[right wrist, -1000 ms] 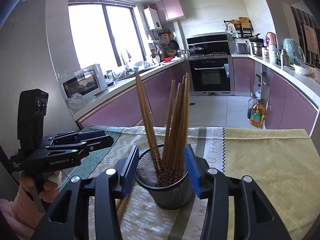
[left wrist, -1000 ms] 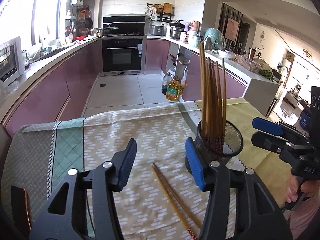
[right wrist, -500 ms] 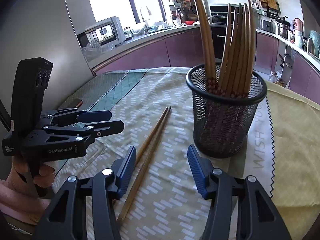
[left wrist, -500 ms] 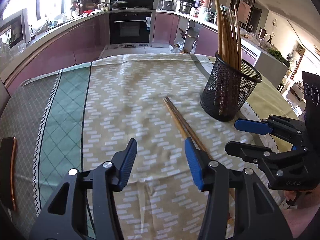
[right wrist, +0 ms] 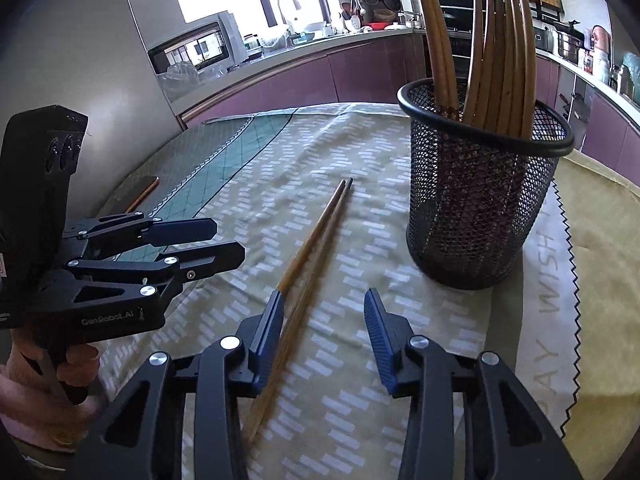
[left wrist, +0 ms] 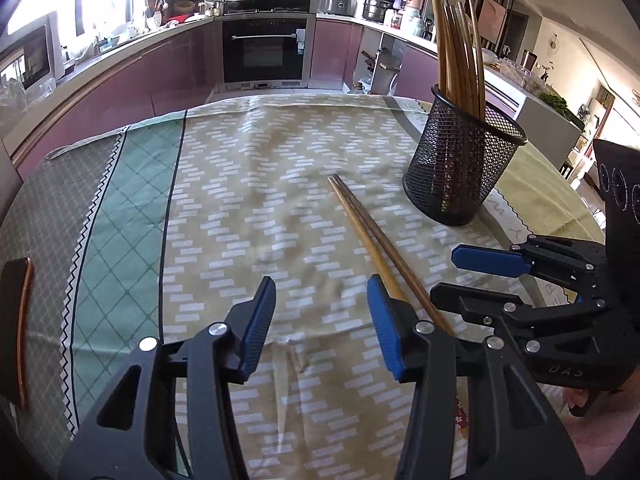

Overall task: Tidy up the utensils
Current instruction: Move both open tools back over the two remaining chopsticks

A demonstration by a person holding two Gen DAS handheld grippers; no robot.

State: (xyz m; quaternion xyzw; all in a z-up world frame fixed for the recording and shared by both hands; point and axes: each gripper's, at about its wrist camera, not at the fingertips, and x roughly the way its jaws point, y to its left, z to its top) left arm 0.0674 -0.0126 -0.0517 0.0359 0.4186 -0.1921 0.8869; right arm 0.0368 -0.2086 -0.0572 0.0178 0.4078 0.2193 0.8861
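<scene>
Now the left gripper (left wrist: pixel 322 320) hangs low over the tabletop (left wrist: pixel 248 184) w/ its fingers (left wrist: pixel 260 320) apart and nothing between them; they have just been closing a bit. The two loose chopsticks (left wrist: pixel 372 236) lie side by side on the patterned cloth, just right of its right finger. The right gripper (right wrist: pixel 324 334) is also apart and has just been closing; the chopsticks run in by its left finger (right wrist: pixel 270 340), but I can't tell if it touches them. The black mesh cup (right wrist: pixel 480 200) stands upright near the sticks' far tips, w/ more chopsticks (right wrist: pixel 496 60) standing inside. A hand (right wrist: pixel 68 376) holds the left gripper's handle.
</scene>
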